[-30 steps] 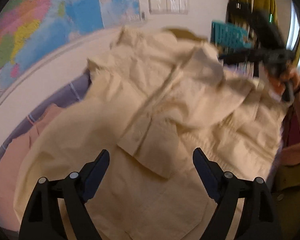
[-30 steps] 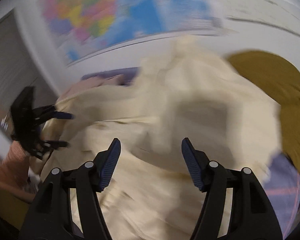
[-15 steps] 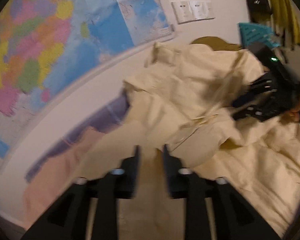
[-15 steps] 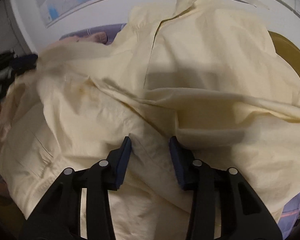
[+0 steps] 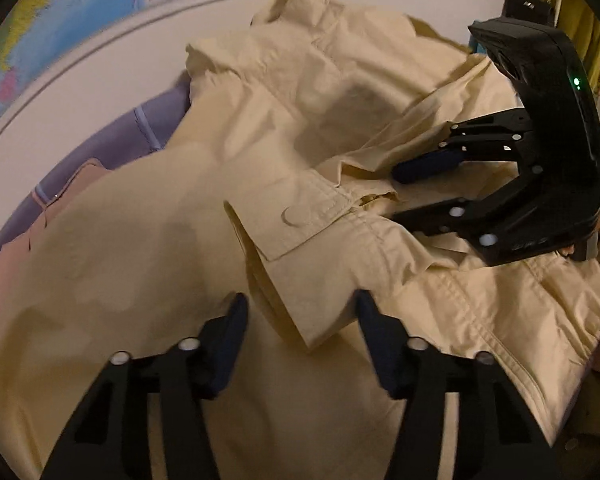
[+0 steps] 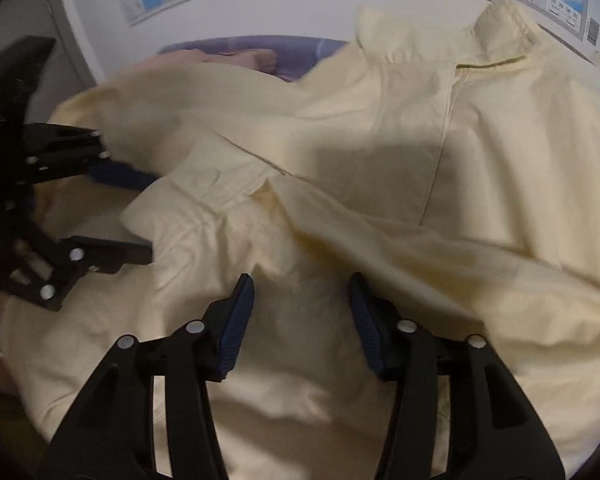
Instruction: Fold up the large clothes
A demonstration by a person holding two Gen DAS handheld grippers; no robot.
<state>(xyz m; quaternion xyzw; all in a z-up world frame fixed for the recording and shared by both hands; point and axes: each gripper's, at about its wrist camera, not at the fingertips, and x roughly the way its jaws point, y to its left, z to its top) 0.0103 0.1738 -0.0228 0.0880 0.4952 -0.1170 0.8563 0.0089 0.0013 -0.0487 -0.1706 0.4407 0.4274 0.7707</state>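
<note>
A large pale yellow shirt [image 5: 292, 120] lies spread and rumpled on the surface, its collar toward the wall; it also fills the right wrist view [image 6: 440, 160]. A buttoned sleeve cuff [image 5: 296, 232] lies folded across the middle, also seen in the right wrist view [image 6: 204, 204]. My left gripper [image 5: 300, 320] is open just above the cuff's end, holding nothing. My right gripper [image 6: 300, 300] is open over the sleeve, empty. In the left wrist view the right gripper [image 5: 400, 192] sits at the right, jaws apart beside the cuff. The left gripper [image 6: 140, 216] shows at the left in the right wrist view.
A purple cloth [image 5: 148, 120] and a pink garment [image 5: 72, 184] lie under the shirt at the left. A wall with a world map [image 5: 80, 8] runs behind. Hanging clothes [image 5: 580, 20] are at the far right.
Both grippers were nearly closed on the shirt half a second ago and have opened. The sleeve now lies folded across the shirt's middle. Both grippers have come close together over the cuff.
</note>
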